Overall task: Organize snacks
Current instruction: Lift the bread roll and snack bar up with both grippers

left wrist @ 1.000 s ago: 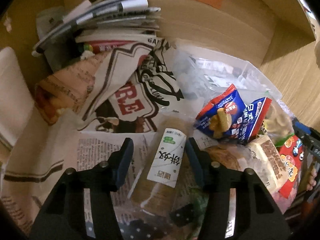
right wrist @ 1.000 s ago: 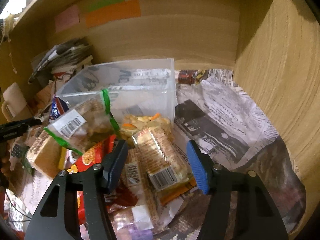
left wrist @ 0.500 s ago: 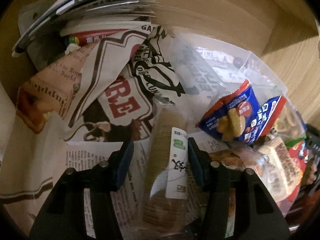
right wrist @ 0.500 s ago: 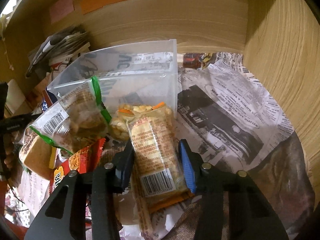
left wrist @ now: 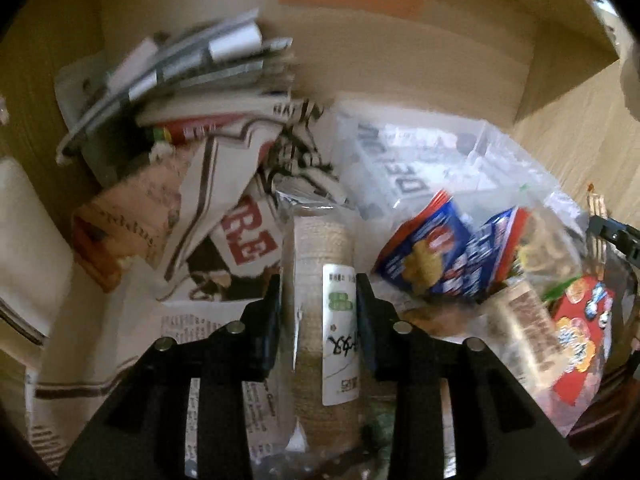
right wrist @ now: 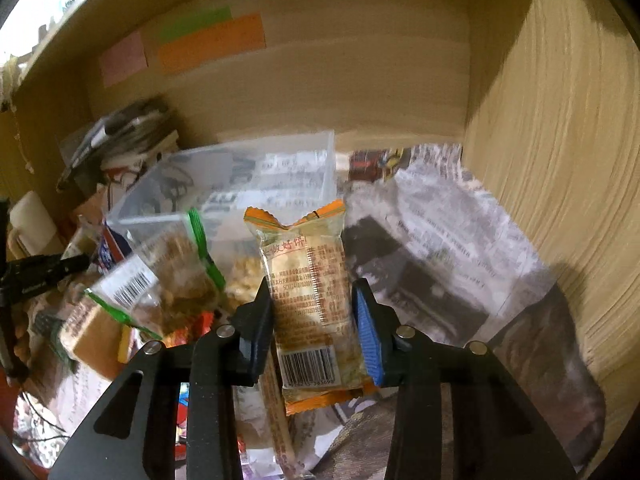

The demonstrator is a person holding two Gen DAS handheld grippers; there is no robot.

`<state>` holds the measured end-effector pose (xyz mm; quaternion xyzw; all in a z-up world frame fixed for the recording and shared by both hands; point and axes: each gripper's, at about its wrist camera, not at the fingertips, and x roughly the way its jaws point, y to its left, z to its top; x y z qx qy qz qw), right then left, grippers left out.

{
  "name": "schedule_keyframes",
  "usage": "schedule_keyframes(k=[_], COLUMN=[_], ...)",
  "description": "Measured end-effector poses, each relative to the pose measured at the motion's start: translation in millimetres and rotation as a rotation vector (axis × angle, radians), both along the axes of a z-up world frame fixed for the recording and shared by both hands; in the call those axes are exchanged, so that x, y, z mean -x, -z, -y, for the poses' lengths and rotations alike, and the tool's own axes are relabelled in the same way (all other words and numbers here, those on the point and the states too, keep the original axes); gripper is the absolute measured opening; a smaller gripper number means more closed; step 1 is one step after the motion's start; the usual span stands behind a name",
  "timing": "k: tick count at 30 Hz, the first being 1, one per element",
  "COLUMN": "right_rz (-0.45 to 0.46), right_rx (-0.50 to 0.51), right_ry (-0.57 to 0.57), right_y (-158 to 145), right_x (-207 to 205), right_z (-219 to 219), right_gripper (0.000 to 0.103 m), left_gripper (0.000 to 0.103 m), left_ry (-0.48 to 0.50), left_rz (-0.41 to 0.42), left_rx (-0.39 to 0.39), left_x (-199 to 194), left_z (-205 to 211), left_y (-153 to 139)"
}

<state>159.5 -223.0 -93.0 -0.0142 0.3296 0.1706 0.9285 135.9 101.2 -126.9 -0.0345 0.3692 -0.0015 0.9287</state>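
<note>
Fingers on both grippers are clamped on snacks: the left gripper (left wrist: 318, 320) has a tall clear sleeve of round crackers (left wrist: 322, 320) pinched across its width, and the right gripper (right wrist: 314, 328) is closing the last bit on an orange-edged biscuit packet (right wrist: 310, 304), already squeezed between the pads. Each pack's long axis runs straight ahead along the fingers, far end tipped up and away. What matters next, I'd guess, is the clear plastic bin (right wrist: 256, 168): it sits directly beyond the right gripper's packet, against the back of the wooden shelf, while from the left gripper it lies ahead and off to the right (left wrist: 440, 152), past the blue snack bags (left wrist: 440, 256). The right hand looks nearer, so its packet would go in end-first; the left must swing across the loose pile on the newspaper (left wrist: 208, 332).
</note>
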Motion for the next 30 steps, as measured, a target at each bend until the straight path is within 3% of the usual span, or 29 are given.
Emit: schedule_keyframes(k=[12,19,30], right_rz=[0.146,0.183,0.166], right_rx=[-0.015,-0.007,0.007], right_ry=[-0.044,-0.092,-0.125], right_y=[-40.6,-51.6,-54.6], right_x=[2.4,-7.6,-41.2], right_z=[-11.6,-30.1,-54.3], right_gripper=[0.035,0.035,0.035], left_gripper=[0.034,0.034,0.034], left_ry=[0.008,0.056,0.117], left_rz=[0.184,0.261,0.272], left_rx=[-0.036,0.007,0.021], left_x=[3.7,-10.0,-50.7], left_z=[15.0,28.8,63.1], left_y=[-72.8,-110.2,-113.6])
